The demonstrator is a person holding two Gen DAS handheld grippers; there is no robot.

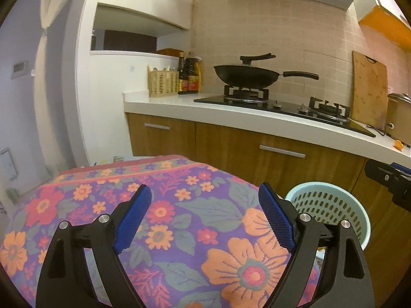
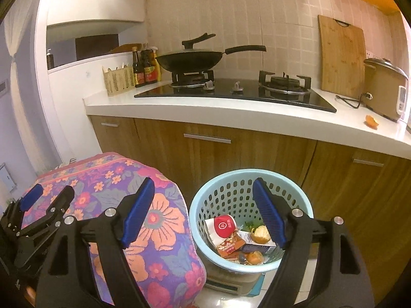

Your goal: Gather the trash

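A light blue perforated trash basket (image 2: 282, 177) stands on the floor before the cabinets; it also shows in the left wrist view (image 1: 359, 210). It holds a red-and-white cup (image 2: 222, 227), snack wrappers (image 2: 230, 247) and fruit peel (image 2: 260, 233). A piece of orange peel (image 2: 371, 121) lies on the white counter at the right, small in the left wrist view (image 1: 398, 144). My right gripper (image 2: 203, 211) is open and empty, above the basket's left rim. My left gripper (image 1: 205, 217) is open and empty over the floral cloth (image 1: 179, 231), and shows in the right wrist view (image 2: 47, 199).
The floral cloth (image 2: 159, 220) covers a rounded object left of the basket. On the counter (image 2: 231, 113) are a gas hob with a black wok (image 2: 188, 60), sauce bottles (image 2: 145, 66), a woven utensil holder (image 2: 119, 80), a wooden cutting board (image 2: 343, 56) and a rice cooker (image 2: 385, 89). Wooden cabinets stand below.
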